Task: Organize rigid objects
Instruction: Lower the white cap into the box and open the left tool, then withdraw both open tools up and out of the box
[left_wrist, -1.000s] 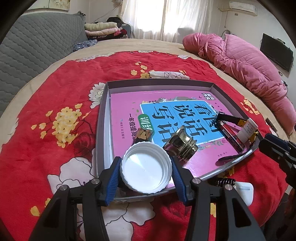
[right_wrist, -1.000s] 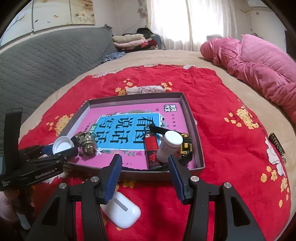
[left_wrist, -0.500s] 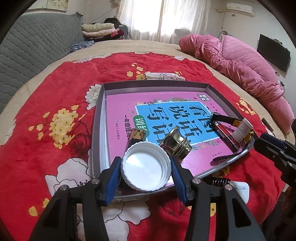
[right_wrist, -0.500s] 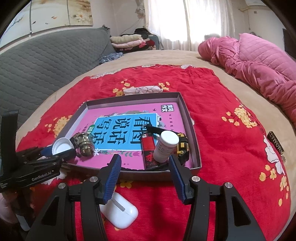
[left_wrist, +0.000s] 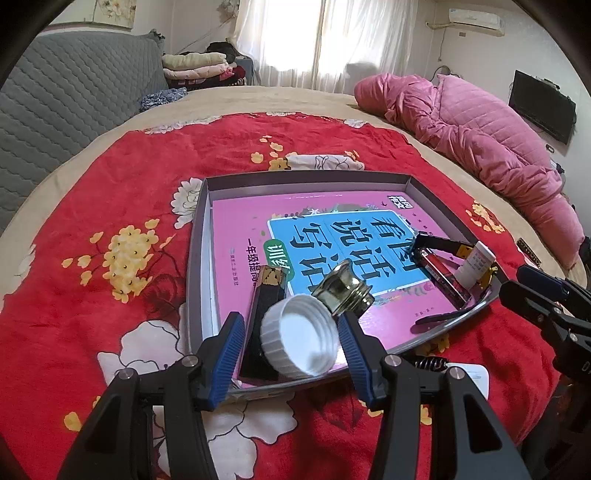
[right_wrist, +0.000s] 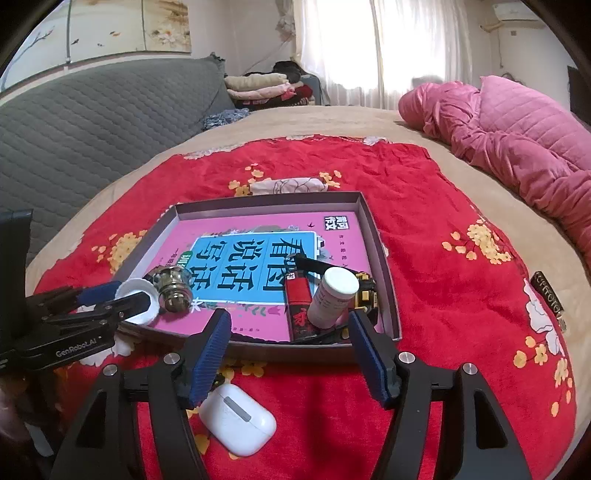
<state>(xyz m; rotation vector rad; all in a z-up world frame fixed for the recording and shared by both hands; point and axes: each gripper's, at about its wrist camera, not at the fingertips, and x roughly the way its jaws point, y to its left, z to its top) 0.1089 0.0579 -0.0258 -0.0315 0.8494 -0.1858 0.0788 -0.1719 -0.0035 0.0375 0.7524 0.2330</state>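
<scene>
On the left, the left claw (left_wrist: 291, 334) is spread wide around a white cap (left_wrist: 300, 336). One blue finger touches the cap's right side; the other finger stands apart from it. The cap sits tilted, open side up, in the near left corner of a gray tray (left_wrist: 197, 236) on a bed with a red flowery blanket (left_wrist: 110, 192). A flat black piece (left_wrist: 264, 325) lies just beside the cap, and a shiny gold knob (left_wrist: 341, 286) touches the cap's far edge. A pink book (right_wrist: 258, 236) covers the tray floor. Further right in the tray, a red lighter (right_wrist: 297, 299) and a small white bottle (right_wrist: 332, 297) lie close together. The right claw (right_wrist: 290, 354) hangs spread and holds nothing, near the tray's front wall. A white earbud case (right_wrist: 238, 419) lies on the blanket below it.
</scene>
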